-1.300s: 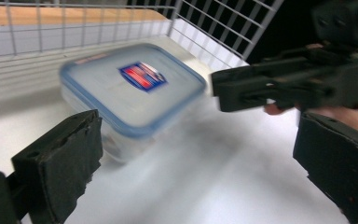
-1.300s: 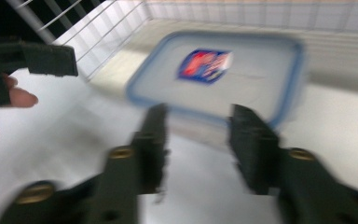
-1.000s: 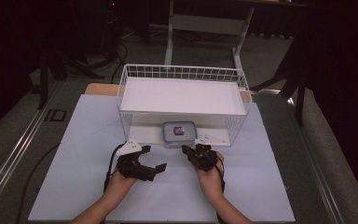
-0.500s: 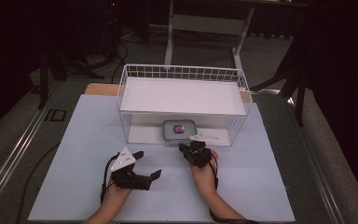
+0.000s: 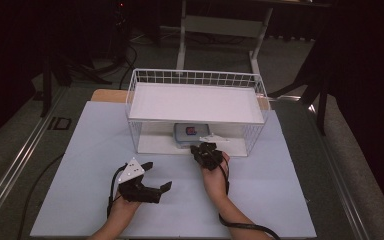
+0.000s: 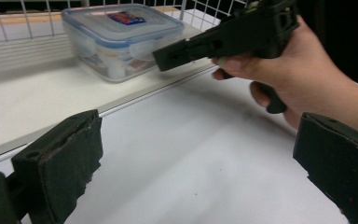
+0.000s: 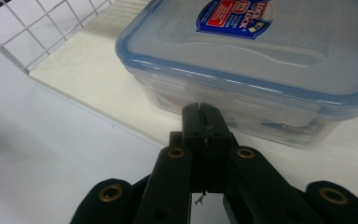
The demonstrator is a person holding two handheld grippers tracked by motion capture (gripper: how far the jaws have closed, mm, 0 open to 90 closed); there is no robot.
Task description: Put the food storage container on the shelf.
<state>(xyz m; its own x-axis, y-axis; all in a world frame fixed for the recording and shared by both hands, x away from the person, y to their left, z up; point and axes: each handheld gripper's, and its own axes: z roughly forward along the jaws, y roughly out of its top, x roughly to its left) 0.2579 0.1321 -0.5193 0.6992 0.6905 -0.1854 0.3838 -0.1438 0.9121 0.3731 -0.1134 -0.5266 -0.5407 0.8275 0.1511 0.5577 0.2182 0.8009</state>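
A white wire rack (image 5: 196, 102) with a flat white shelf on top is seen on a pale sheet (image 5: 90, 150) spread over the bench (image 5: 325, 165). A metal stand (image 5: 220, 25) is seen behind it.

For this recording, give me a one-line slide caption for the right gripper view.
Right gripper, fingers shut, points at the front wall of a clear, blue-rimmed lidded container on the wire rack's lower shelf.

Count: 1 plastic box (image 5: 190, 134) w/ blue-rimmed lid, 1 sticker (image 7: 231, 17) on that lid. 1 white wire rack (image 5: 196, 105), 2 levels: top shelf + bottom tray. 2 grippers: left gripper (image 5: 154, 178), right gripper (image 5: 203, 150), 2 jaws each. 2 hands. 1 bench (image 5: 280, 190) w/ 1 white sheet on it.
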